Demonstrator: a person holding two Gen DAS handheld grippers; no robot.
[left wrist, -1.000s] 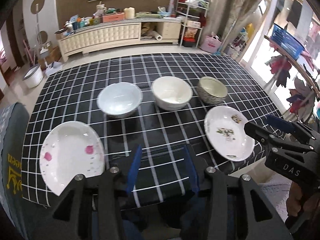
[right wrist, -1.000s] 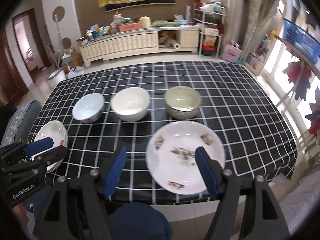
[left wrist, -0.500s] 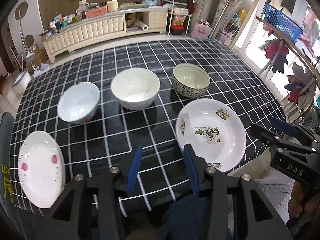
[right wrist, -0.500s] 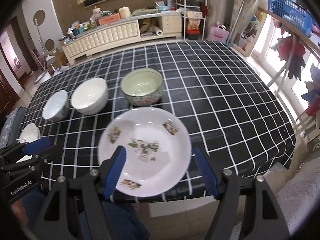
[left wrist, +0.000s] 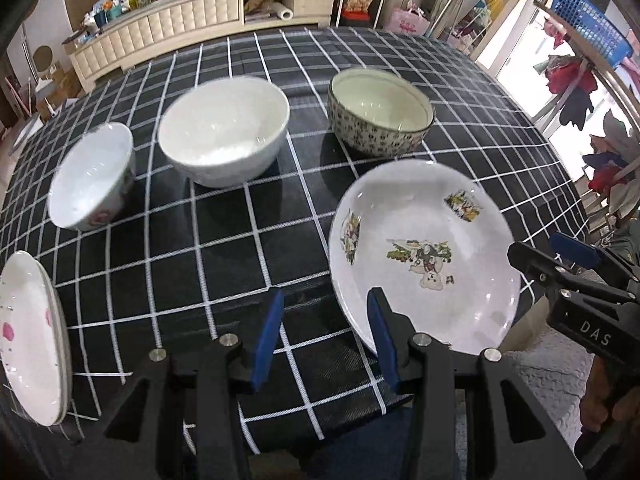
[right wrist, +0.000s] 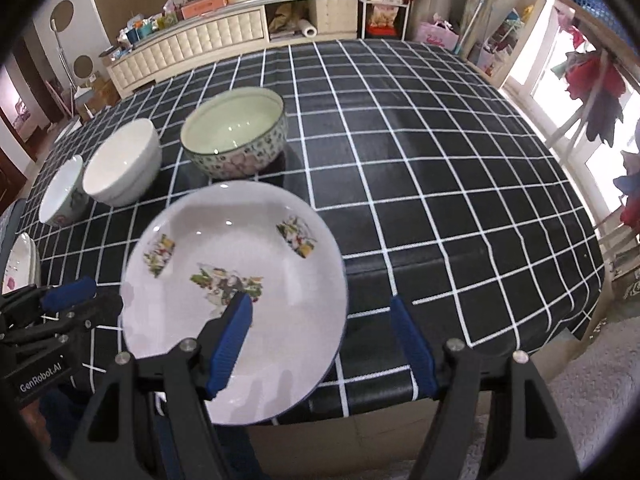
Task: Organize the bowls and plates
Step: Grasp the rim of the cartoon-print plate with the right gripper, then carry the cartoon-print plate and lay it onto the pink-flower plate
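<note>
floral plate [right wrist: 240,256] | under right hand-held gripper [right wrist: 320,320] | rim between gaping jaws

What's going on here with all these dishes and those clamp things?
A person holds a two-finger gripper in each hand over a table with a black-and-white checked cloth. Both the left gripper and the right gripper are open and hold nothing. The right one hovers over the near edge of a white plate with picture decals. Three bowls stand behind it, untouched, and a white plate with pink spots sits at the far left.
</note>
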